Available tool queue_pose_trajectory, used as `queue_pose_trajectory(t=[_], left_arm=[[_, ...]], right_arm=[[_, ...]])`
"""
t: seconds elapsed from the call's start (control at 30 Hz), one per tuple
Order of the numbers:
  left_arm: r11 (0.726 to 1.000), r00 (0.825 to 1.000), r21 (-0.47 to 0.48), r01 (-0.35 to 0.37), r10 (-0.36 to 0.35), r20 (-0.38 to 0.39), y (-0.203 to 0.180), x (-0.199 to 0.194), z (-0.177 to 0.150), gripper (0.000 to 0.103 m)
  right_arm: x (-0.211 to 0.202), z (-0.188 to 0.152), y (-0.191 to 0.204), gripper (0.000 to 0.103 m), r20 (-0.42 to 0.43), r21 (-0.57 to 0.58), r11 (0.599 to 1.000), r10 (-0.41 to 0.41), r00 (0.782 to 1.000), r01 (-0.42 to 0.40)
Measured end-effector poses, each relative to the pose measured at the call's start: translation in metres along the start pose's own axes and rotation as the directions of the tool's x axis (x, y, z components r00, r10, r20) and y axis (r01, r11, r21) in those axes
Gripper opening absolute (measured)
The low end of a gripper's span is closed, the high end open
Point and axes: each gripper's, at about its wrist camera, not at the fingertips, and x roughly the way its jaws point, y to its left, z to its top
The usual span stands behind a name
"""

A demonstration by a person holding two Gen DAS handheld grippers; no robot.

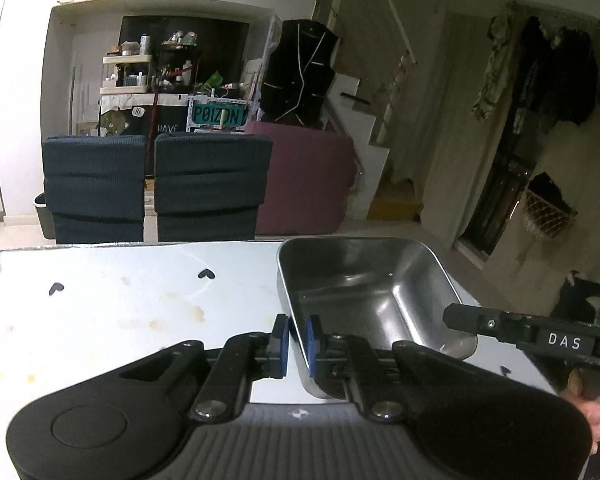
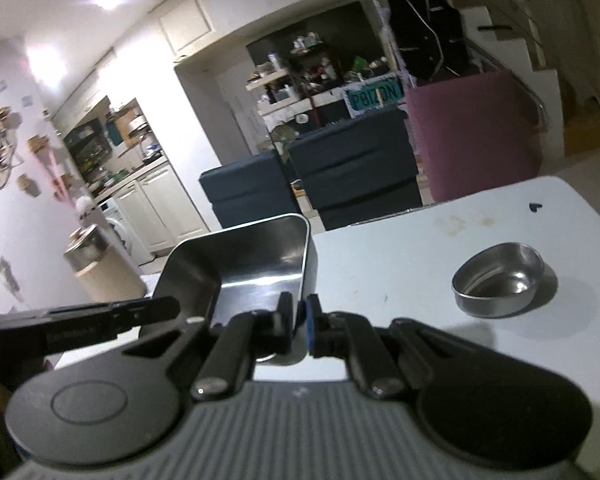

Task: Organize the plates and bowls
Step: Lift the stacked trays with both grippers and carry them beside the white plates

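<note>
A rectangular steel tray (image 1: 364,292) sits at the white table's right part. My left gripper (image 1: 297,346) is shut on its near left wall, one blue pad on each side. My right gripper (image 2: 299,326) is shut on the same tray's (image 2: 244,264) near right wall. The right gripper's body (image 1: 540,336) shows at the right in the left wrist view; the left gripper's body (image 2: 80,320) shows at the left in the right wrist view. A small round steel bowl (image 2: 500,280) stands empty on the table, to the right of the tray.
The white table (image 1: 120,312) has stains and small black heart marks. Two dark blue chairs (image 1: 156,188) stand at its far edge, with a pink sofa (image 1: 308,176) behind. The table's right edge lies close to the tray. Kitchen cabinets (image 2: 148,204) are at the far left.
</note>
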Motion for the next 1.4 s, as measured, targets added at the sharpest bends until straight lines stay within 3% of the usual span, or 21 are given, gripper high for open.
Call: queue_pose_trajectory(t=[0.3,0.43,0.63,1.07,1.4], left_arm=[[0.997,0.999,-0.061,0.037,-0.037,-0.005,-0.004,-0.023,-0.025,0.009],[0.993,0.998,-0.107,0.053,-0.056,-0.02,-0.002,-0.019,-0.034,0.009],[0.995,0.996,-0.095,0.033,-0.04,-0.08,-0.002,-0.004,-0.05,0.009],[0.992,0.984,-0.128,0.011,-0.034,-0.176,0.009,0.026,-0.081,0.009],[0.997,0.972,-0.082,0.001,-0.02,-0.233,0.003,0.04,-0.092,0.009]], right_arm=[[-0.029,-0.023,0.005,0.008,-0.037,-0.006,1.0,0.005,0.999,-0.005],[-0.036,-0.031,0.009,0.008,-0.06,0.008,1.0,-0.014,0.998,0.014],[-0.041,-0.043,0.011,0.009,-0.094,0.014,0.999,-0.044,0.995,0.046],[-0.024,-0.052,0.016,0.011,-0.207,-0.022,0.994,-0.108,0.972,0.105],[-0.016,-0.065,0.012,0.011,-0.277,-0.059,0.985,-0.171,0.945,0.161]])
